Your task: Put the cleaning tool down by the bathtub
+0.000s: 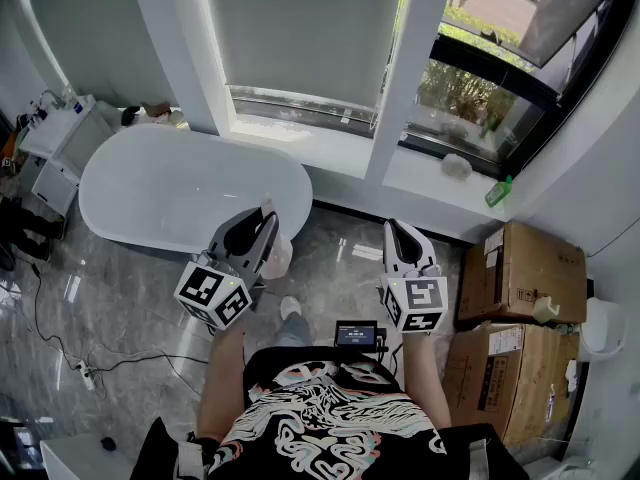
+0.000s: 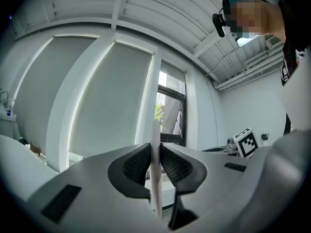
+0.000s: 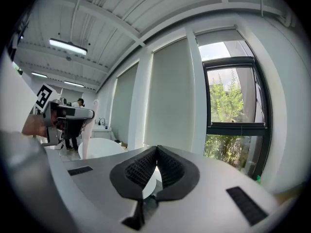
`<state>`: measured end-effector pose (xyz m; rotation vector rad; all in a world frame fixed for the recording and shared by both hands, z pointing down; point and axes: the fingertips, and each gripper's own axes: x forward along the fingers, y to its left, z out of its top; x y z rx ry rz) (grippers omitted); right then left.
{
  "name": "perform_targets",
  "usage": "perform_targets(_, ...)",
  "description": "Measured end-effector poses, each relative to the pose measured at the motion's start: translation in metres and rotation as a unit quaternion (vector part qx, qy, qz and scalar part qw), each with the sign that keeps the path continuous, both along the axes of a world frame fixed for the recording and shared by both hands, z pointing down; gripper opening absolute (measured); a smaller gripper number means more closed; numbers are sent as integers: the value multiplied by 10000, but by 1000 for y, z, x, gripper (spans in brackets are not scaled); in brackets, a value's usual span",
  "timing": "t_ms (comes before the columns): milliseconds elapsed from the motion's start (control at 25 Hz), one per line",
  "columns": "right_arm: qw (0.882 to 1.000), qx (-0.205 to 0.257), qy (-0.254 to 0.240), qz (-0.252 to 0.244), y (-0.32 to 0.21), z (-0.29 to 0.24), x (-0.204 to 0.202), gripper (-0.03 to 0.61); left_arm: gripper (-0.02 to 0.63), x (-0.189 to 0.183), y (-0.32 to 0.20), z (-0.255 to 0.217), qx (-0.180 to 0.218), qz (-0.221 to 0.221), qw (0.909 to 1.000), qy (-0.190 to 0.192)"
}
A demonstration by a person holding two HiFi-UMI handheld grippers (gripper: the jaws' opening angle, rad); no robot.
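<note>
My left gripper (image 1: 262, 220) is held level in front of me, shut on the thin white handle of the cleaning tool (image 2: 156, 178). The handle stands upright between the pads in the left gripper view. In the head view the tool's pale round head (image 1: 279, 258) hangs below the jaws, over the grey floor just off the near right end of the white bathtub (image 1: 185, 193). My right gripper (image 1: 399, 228) is beside it to the right, shut with nothing in it; its pads meet in the right gripper view (image 3: 156, 155). That view also shows the bathtub (image 3: 104, 147) at left.
Stacked cardboard boxes (image 1: 520, 268) stand at the right. A window sill (image 1: 350, 153) runs behind the tub, with a green bottle (image 1: 498, 191) on it. A white cabinet (image 1: 60, 138) sits at the tub's far left end. Cables (image 1: 60, 358) trail over the marble floor.
</note>
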<state>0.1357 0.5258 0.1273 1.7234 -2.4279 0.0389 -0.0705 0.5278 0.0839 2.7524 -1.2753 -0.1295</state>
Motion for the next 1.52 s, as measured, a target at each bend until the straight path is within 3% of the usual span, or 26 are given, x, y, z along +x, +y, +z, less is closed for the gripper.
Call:
perform_targets(760, 9993, 149, -306, -132, -20, -7, 8, 28, 78, 0, -22, -4, 10, -98, 9999, 72)
perform_targets(1080, 9995, -21, -273, -152, -76, 10, 8, 28, 78, 1, -79, 7, -64, -173, 9997, 129)
perform_targets(1520, 9992, -238, -334, -19, -205, 25, -9, 28, 78, -16, -210, 14, -174, -17, 9998, 133)
